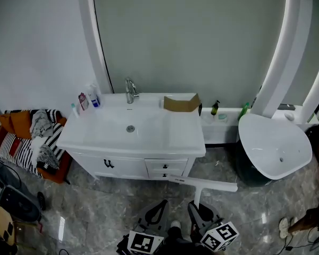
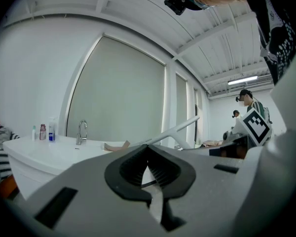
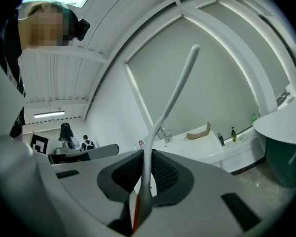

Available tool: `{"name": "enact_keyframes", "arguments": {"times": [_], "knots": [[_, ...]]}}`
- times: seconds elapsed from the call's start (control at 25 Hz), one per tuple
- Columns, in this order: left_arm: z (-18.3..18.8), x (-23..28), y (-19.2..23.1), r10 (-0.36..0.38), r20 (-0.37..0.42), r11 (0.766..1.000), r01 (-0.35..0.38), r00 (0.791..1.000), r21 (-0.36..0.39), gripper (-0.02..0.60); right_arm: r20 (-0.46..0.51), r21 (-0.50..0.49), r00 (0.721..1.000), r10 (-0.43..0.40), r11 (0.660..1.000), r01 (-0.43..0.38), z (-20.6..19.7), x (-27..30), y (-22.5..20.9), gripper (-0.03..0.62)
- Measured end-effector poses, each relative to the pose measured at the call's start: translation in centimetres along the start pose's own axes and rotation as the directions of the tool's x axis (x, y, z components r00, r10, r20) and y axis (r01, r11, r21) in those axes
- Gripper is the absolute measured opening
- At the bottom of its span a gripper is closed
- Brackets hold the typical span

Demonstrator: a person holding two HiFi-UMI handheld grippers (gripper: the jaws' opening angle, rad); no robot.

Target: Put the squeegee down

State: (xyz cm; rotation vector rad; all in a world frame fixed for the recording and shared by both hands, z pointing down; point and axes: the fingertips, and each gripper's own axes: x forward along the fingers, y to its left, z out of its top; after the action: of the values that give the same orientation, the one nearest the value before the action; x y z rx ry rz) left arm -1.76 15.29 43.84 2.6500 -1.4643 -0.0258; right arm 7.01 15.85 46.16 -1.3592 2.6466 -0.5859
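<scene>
Glossy white basin point(image 1: 167, 130) (shiny metal tap point(image 1: 130, 91))

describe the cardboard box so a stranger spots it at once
Find the white vanity against the grey wall. At its back right corner, right of the faucet, sits the open cardboard box. It is the only brown thing there; the left corner holds small bottles.

Count, this moment:
- Grippers: 2, left gripper point(image 1: 160, 202) and right gripper point(image 1: 198, 205).
- Squeegee point(image 1: 202, 183): 1.
- Bench point(image 1: 175, 138) with sink: 1.
- Faucet point(image 1: 130, 91): 1.
- Cardboard box point(image 1: 181, 103): 1.
- Small bottles point(image 1: 94, 98) at the bench's back left corner: 3.
- Ledge bottles: 2, one dark bottle point(image 1: 215, 108) and one green bottle point(image 1: 244, 110).
- White tub point(image 1: 266, 137): 1.
- People point(image 2: 255, 108) in the background: 2.
</scene>
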Motion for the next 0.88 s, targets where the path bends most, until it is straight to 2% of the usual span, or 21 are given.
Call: {"name": "enact_keyframes", "arguments": {"times": [0.16, 0.32, 0.52, 0.64, 0.88], "knots": [[0.4, 4.7, 0.2, 0.000, 0.016, 1.000, 0.000, 1.000, 0.016, 0.005, -0.005, -0.068, 1.000, 0.003, 0.998, -0.003, 1.6, 2.0, -3.2, 0.054], [0.7, 8.1, -0.3, -0.009, -0.013, 0.999, 0.009, 1.000, 0.034, 0.005, -0.001, -0.074, 1.000, -0.003, 0.997, 0.003, 3.4, 3.1, -6.1, 0.054], [1.0, 10.0, -0.6, -0.013, -0.004, 1.000, 0.013, 1.000, 0.025, 0.005, -0.018, -0.058, 1.000, -0.009, 0.998, 0.008, 3.7, 4.0, -8.3, 0.054], [0.8, 10.4, -0.1, -0.002, 0.014, 1.000, 0.002, 1.000, -0.005, 0.005, -0.032, -0.036, 0.999, -0.008, 0.999, 0.007, 3.3, 4.6, -8.8, 0.054], [0.4, 11.6, 1.9, -0.001, -0.009, 1.000, 0.001, 1.000, -0.011, 0.005, -0.052, -0.022, 0.999, -0.008, 1.000, 0.007, 2.8, 6.6, -9.2, 0.054]]}}
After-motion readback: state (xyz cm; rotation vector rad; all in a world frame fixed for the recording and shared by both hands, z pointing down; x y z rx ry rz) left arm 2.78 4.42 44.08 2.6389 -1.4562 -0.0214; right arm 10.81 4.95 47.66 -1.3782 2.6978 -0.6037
